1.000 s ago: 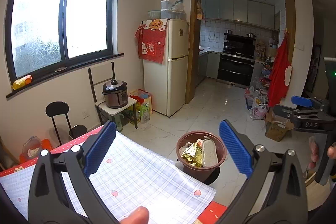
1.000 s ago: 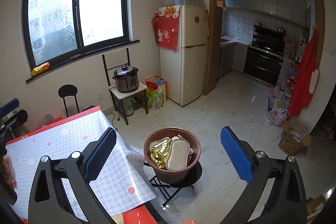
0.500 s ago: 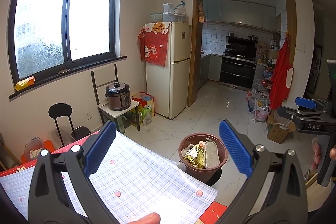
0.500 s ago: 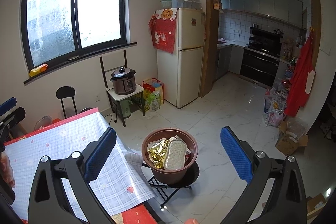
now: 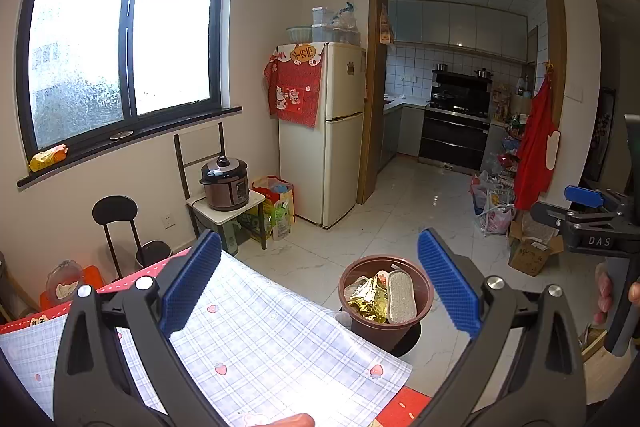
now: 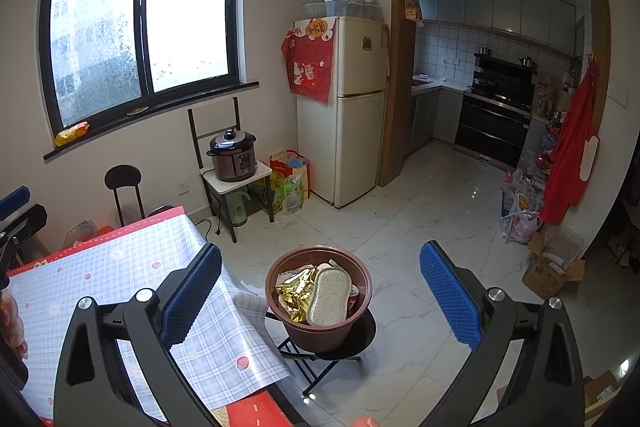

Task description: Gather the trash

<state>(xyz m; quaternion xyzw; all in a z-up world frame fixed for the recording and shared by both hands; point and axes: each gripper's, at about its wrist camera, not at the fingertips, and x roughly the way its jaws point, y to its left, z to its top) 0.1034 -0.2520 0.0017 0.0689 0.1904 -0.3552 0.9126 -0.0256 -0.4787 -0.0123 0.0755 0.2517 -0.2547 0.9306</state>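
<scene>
- Left wrist view: the left gripper (image 5: 318, 281) hangs above the table with its blue-padded fingers (image 5: 191, 281) spread wide and nothing between them.
- Right wrist view: the right gripper (image 6: 320, 291) is likewise spread wide and empty, its blue pads (image 6: 447, 297) framing the brown bin (image 6: 320, 331) below.
- In the left view the right gripper also shows at the far right edge, side-on, with a hand (image 5: 614, 297) wrapped around its handle; from that angle I cannot tell its opening.
- The brown bin stands on a small black folding stool (image 6: 332, 351) just beside the table corner, clear of both grippers.
- Inside the bin lie a crumpled gold foil wrapper (image 6: 296, 293), a pale oval sponge (image 6: 328, 297) leaning over it, and a red can (image 6: 354, 301) against the wall.
- The table carries a blue checked cloth (image 5: 264, 343) with small strawberry prints, over a red one at the edges.
- Farther off, a pressure cooker (image 6: 233, 155) sits on a little white stand beside a cream fridge (image 6: 352, 107), under a dark-framed window (image 6: 140, 23).
- A red apron (image 6: 572, 155) hangs by the kitchen doorway.
</scene>
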